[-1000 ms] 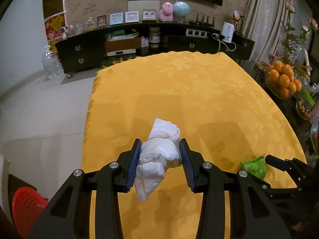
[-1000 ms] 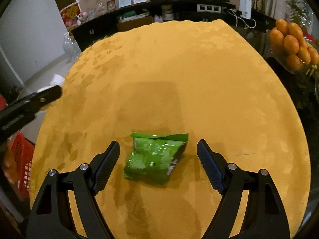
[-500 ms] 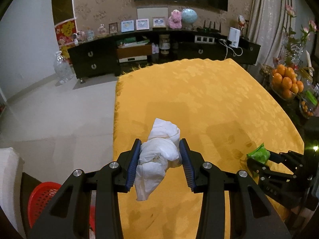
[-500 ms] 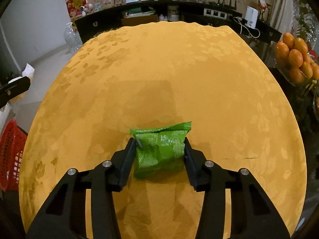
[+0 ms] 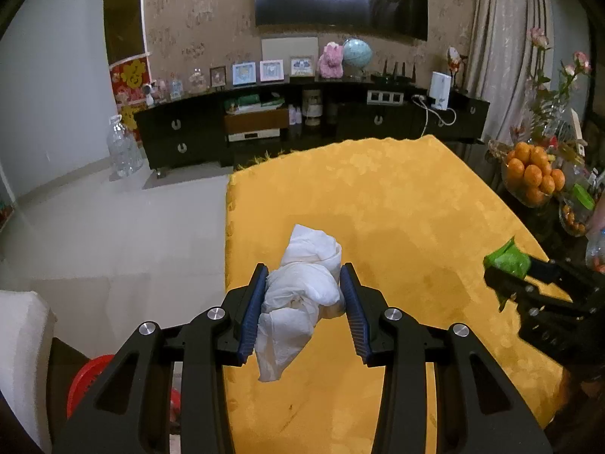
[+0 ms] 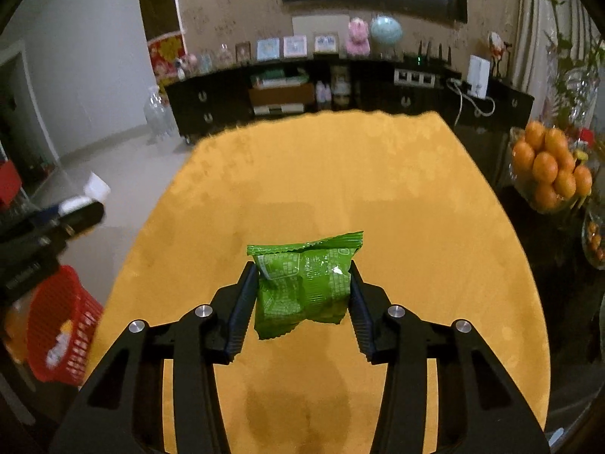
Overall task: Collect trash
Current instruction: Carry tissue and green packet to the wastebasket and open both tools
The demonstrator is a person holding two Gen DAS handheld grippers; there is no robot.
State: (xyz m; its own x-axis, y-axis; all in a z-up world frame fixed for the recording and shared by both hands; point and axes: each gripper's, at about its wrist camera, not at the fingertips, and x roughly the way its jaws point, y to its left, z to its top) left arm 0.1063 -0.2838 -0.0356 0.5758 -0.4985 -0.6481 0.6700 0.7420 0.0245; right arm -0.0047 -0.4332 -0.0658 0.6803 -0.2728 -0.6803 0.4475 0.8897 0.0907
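Yellow table [image 6: 378, 174] below, both grippers pinch trash: left gripper [image 5: 304, 295] tissue [image 5: 302, 287], right gripper [image 6: 302, 287] wrapper [image 6: 302, 283]. Keep both squeezed until over the red basket [image 6: 64, 325].

My white tissue wad [image 5: 302, 287], my green printed snack wrapper [image 6: 304, 283], a golden-yellow floral-patterned tablecloth [image 6: 378, 196], a red basket [image 6: 64, 325].

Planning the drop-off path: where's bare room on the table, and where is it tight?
The yellow tablecloth is bare from its far edge by the black sideboard to the near edge. The right edge is crowded: a bowl of oranges stands close. The left side opens onto bare floor, with the red basket below.
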